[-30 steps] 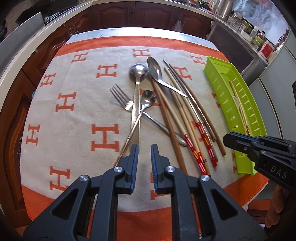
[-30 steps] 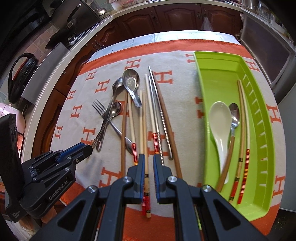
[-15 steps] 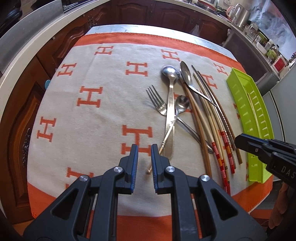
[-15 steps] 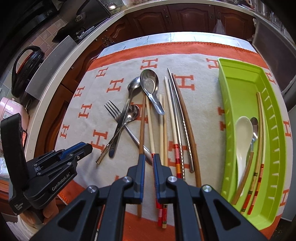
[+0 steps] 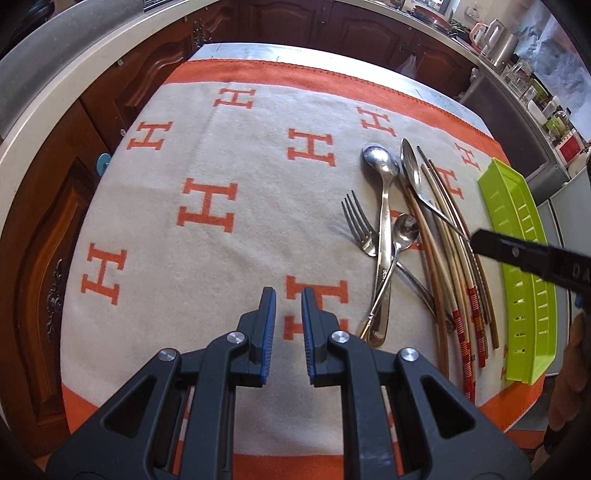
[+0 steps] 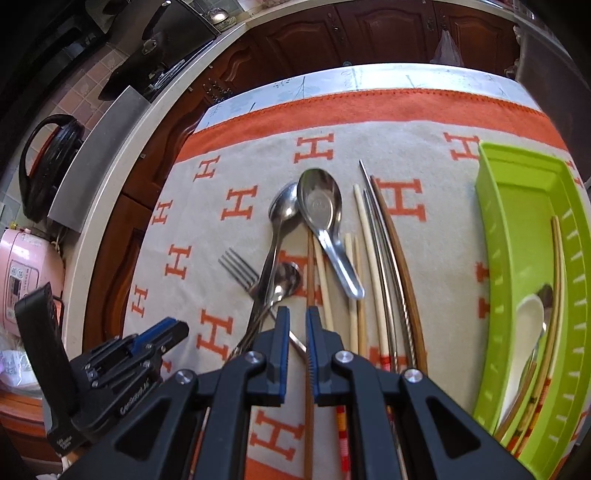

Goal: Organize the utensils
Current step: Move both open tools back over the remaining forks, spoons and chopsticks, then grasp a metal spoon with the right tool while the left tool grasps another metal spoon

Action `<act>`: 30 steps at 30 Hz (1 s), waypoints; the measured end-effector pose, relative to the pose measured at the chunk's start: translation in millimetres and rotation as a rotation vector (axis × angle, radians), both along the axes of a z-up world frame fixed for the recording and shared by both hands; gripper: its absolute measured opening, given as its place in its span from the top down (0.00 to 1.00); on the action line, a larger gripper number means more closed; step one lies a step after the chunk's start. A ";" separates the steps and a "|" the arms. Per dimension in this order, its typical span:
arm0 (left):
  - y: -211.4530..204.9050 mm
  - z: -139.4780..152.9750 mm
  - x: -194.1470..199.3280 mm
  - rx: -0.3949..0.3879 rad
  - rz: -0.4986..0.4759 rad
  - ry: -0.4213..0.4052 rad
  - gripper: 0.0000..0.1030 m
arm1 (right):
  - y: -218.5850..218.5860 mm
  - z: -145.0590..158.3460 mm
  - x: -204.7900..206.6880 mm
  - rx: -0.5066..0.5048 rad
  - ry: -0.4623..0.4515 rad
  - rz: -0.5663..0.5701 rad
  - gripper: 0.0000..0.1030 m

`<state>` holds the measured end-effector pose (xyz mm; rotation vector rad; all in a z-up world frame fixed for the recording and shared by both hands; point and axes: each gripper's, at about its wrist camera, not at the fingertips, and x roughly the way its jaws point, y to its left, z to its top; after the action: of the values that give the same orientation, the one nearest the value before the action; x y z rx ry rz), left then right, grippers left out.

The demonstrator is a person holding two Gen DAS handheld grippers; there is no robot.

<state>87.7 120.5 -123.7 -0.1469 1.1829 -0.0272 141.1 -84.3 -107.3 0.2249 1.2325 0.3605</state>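
Metal spoons, a fork and several chopsticks lie in a loose row on the orange-and-beige cloth. A green tray at the right holds a white spoon, a metal spoon and chopsticks. My right gripper hovers low over the near ends of the utensils, jaws slightly apart and empty. My left gripper hovers over bare cloth left of the pile, jaws slightly apart and empty. The tray also shows in the left wrist view.
The cloth covers a small table with wooden cabinets behind. A pink rice cooker and a black kettle stand on the counter at the left. The table's right edge runs just past the tray.
My left gripper has moved left, away from the utensils, over bare cloth. My right gripper has moved left and lower, from over the chopsticks toward the spoon and fork handles.
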 end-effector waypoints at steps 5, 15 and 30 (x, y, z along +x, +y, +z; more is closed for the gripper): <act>-5.2 7.0 20.1 -0.055 -0.045 -0.006 0.89 | -0.8 -1.1 34.2 -0.005 0.006 -0.023 0.92; -36.6 16.3 85.0 -0.103 -0.136 -0.005 0.89 | -2.7 -44.5 89.5 -0.017 0.130 -0.053 0.91; -70.3 -30.3 134.2 -0.041 -0.181 0.050 0.89 | -9.4 -47.9 89.0 0.063 0.138 -0.057 0.83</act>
<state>221.9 50.2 -154.1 -0.0767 1.2434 -0.2075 230.1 -93.7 -155.2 0.3431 1.3484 0.3390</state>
